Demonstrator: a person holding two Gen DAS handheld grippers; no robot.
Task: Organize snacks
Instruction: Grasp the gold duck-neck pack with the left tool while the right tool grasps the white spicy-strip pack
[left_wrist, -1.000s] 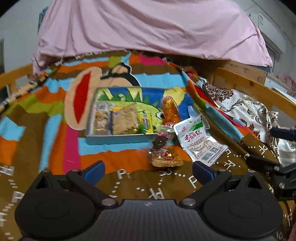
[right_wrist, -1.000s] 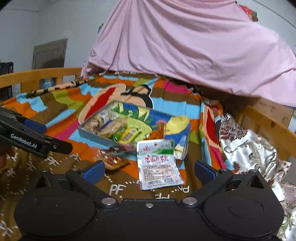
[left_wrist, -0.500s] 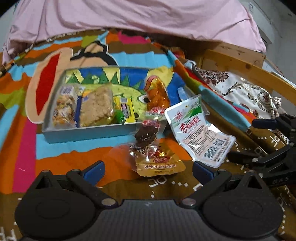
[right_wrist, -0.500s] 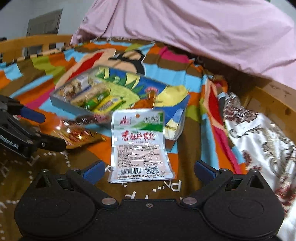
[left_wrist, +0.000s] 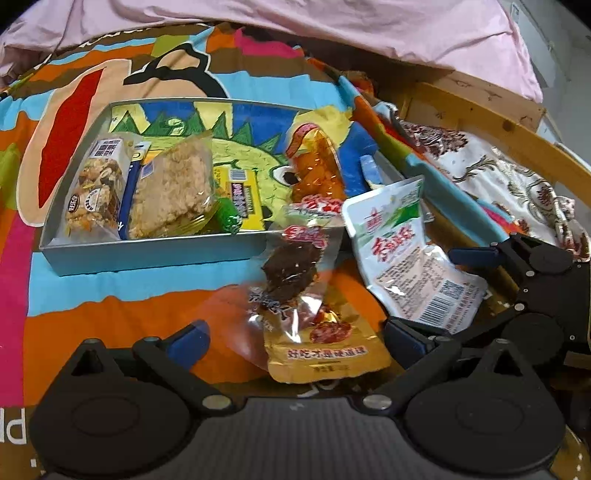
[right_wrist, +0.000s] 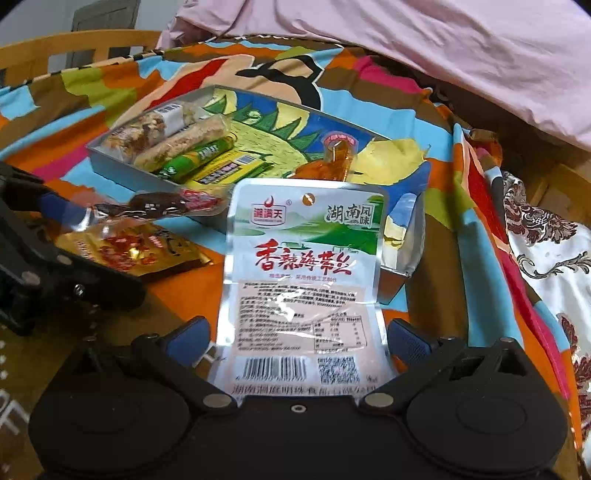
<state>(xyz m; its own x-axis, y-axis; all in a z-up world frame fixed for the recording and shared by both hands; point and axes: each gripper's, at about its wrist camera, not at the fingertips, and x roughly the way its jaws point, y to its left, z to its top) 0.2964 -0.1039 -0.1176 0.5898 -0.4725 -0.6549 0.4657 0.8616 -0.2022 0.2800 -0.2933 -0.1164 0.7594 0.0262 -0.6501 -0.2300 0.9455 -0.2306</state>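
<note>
A grey tray (left_wrist: 147, 254) with a dinosaur picture lies on the bed and holds several wrapped snacks. A gold snack packet (left_wrist: 325, 350) lies in front of it, with a clear packet of dark snack (left_wrist: 291, 273) on top. My left gripper (left_wrist: 295, 341) is open, its fingers either side of the gold packet. A white seaweed packet (right_wrist: 299, 280) leans on the tray's near corner (right_wrist: 391, 284). My right gripper (right_wrist: 297, 338) is open around the white packet's lower end. An orange packet (left_wrist: 317, 170) lies in the tray.
The colourful cartoon blanket (left_wrist: 110, 295) covers the bed. A pink quilt (left_wrist: 332, 22) is piled behind the tray. A wooden bed rail (left_wrist: 498, 122) and a patterned white cloth (left_wrist: 517, 184) lie to the right.
Both grippers have moved forward and down towards the packets. The gold packet now sits between my left fingers and the white packet between my right fingers.
</note>
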